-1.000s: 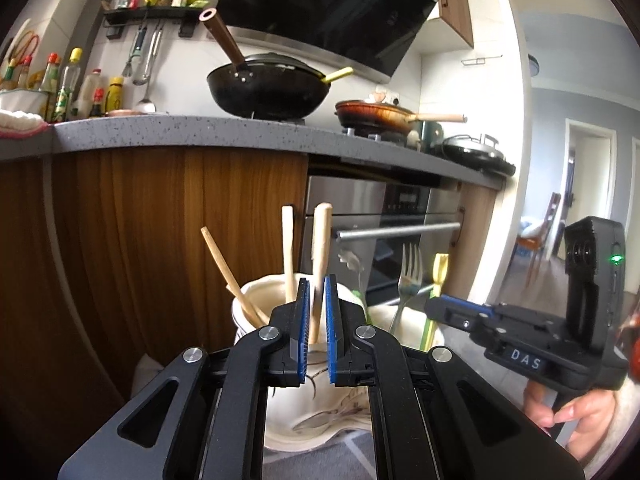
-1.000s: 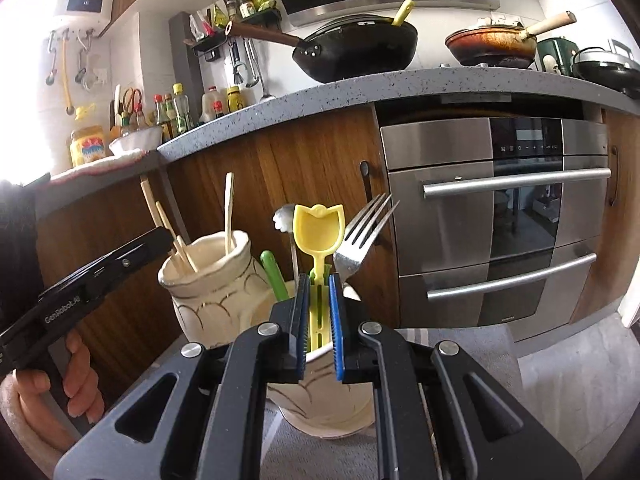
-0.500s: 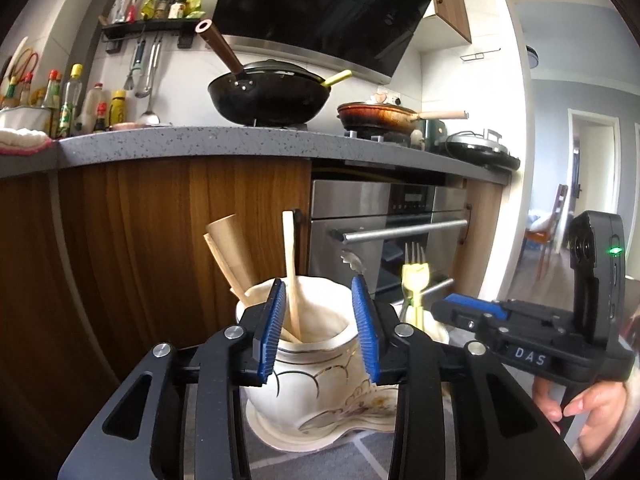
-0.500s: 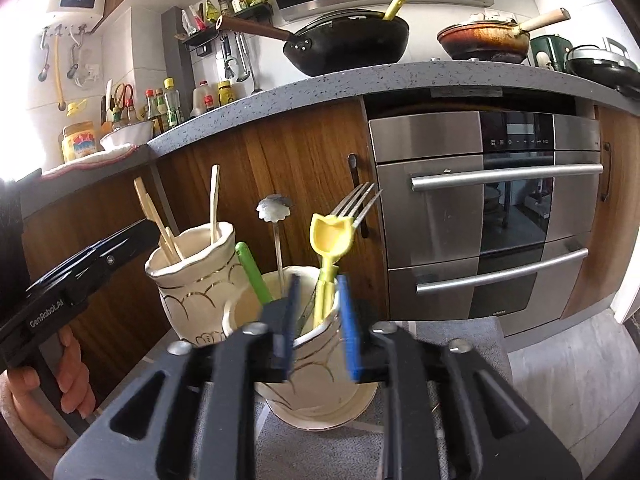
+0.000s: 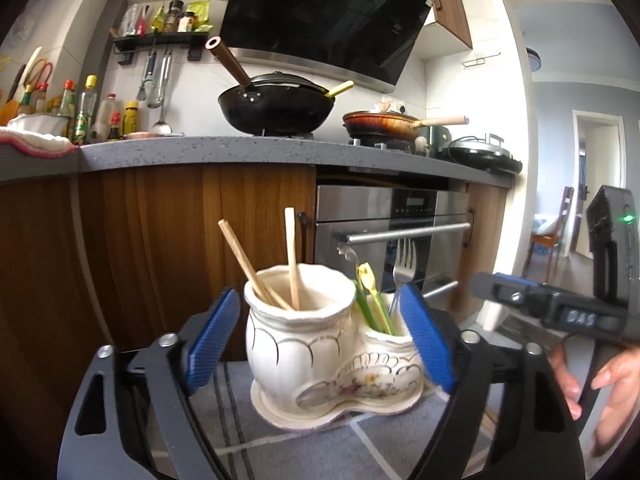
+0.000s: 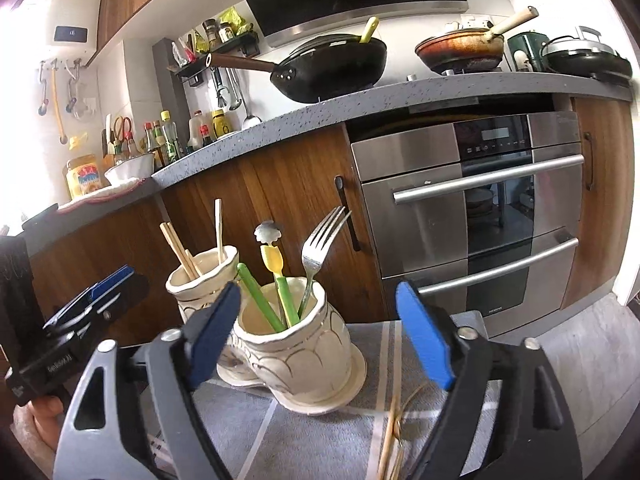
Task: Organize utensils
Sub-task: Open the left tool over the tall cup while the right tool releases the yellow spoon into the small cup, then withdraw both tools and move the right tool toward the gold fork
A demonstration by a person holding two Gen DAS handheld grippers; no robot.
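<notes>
A cream ceramic double-pot holder point(image 5: 304, 344) stands on a grey striped cloth. Its left pot point(image 6: 200, 276) holds wooden chopsticks point(image 5: 240, 256). In its right pot point(image 6: 296, 352) are a fork point(image 6: 320, 244), a yellow tulip-shaped spoon point(image 6: 272, 258), a green handle point(image 6: 256, 292) and a metal spoon point(image 6: 268, 232). My left gripper point(image 5: 319, 294) faces the holder; its jaws are opening and the blue pads touch nothing. My right gripper point(image 6: 317, 289) is a little back from the right pot, its jaws also opening around nothing.
Behind the holder are wooden cabinet doors and a steel oven point(image 6: 480, 220) under a grey counter with a black wok point(image 6: 332, 68). Thin straw-coloured sticks point(image 6: 394, 432) lie on the cloth point(image 6: 320, 440) near my right gripper. A hand point(image 5: 612, 384) holds the other gripper at the right edge.
Both grippers were shut, the left on a wooden stick, the right on the yellow spoon's handle. Both have let go, opened wide and drawn back; the utensils now stand in the pots.
</notes>
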